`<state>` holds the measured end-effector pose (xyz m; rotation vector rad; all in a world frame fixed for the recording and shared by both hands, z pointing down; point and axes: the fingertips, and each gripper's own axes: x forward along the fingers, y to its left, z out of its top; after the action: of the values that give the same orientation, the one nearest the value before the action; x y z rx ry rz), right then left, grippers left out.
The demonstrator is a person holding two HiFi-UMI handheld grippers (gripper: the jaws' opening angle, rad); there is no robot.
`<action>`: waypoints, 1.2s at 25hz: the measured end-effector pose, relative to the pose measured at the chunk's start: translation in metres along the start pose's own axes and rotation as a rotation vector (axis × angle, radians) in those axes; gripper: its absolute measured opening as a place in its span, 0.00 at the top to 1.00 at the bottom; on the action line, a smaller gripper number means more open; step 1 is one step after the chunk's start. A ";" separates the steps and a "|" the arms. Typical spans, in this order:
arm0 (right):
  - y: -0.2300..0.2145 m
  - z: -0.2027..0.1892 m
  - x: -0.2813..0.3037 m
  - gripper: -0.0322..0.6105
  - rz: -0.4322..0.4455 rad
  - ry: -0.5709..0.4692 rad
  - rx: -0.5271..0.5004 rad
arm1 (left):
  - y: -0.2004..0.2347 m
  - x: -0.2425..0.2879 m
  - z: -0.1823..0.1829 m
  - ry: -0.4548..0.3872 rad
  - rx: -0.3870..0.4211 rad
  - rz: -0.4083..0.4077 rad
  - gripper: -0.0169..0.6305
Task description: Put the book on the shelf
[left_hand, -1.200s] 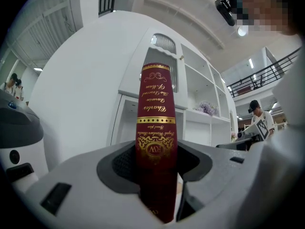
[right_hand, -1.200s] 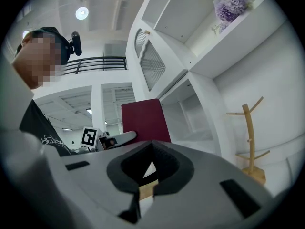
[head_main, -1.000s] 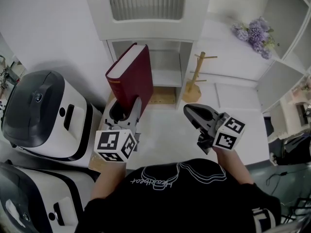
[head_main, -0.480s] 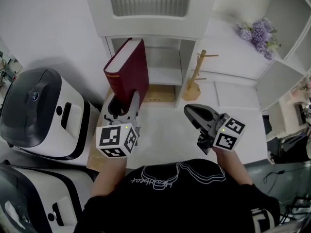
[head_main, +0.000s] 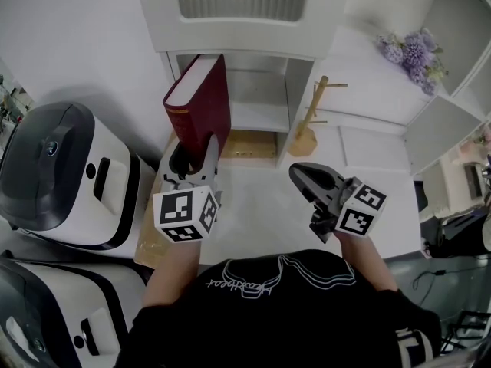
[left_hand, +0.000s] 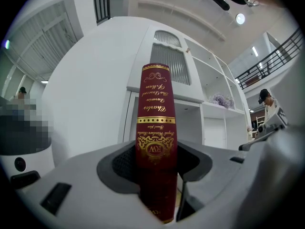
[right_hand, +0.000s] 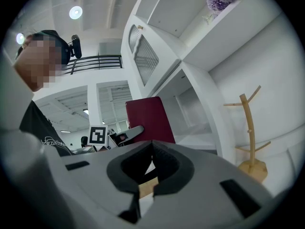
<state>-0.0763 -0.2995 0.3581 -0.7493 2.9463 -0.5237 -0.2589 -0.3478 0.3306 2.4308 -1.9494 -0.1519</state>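
A thick dark red book (head_main: 201, 104) with gold print on its spine (left_hand: 155, 128) stands upright in my left gripper (head_main: 196, 162), whose jaws are shut on its lower end. It hangs in front of the open lower compartment of the white shelf unit (head_main: 261, 102), its top at the compartment's left edge. In the right gripper view the book (right_hand: 148, 119) shows as a red slab before that shelf (right_hand: 190, 109). My right gripper (head_main: 311, 181) hovers to the right over the white table, jaws shut and holding nothing.
A wooden peg stand (head_main: 308, 125) rises just right of the compartment. Purple flowers (head_main: 410, 52) lie on a higher ledge. Two white-and-black rice cookers (head_main: 57, 175) stand at the left. A wooden board (head_main: 249, 146) lies at the foot of the shelf.
My left gripper has carried the book a little forward and up toward the shelf opening and stood it more upright. The right gripper has stayed where it was.
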 end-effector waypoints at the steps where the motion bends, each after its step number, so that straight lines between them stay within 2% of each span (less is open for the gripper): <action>1: -0.001 0.000 0.000 0.94 -0.001 -0.001 0.000 | 0.000 0.001 0.000 -0.001 0.002 0.002 0.65; 15: -0.015 0.001 -0.001 0.94 -0.029 -0.009 0.008 | 0.006 0.027 -0.003 0.019 0.023 0.049 0.65; 30: -0.023 -0.006 0.006 0.94 -0.032 -0.005 0.030 | 0.009 0.067 -0.013 0.084 0.024 0.090 0.65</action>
<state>-0.0723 -0.3194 0.3721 -0.7948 2.9194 -0.5669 -0.2516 -0.4157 0.3403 2.3172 -2.0307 -0.0248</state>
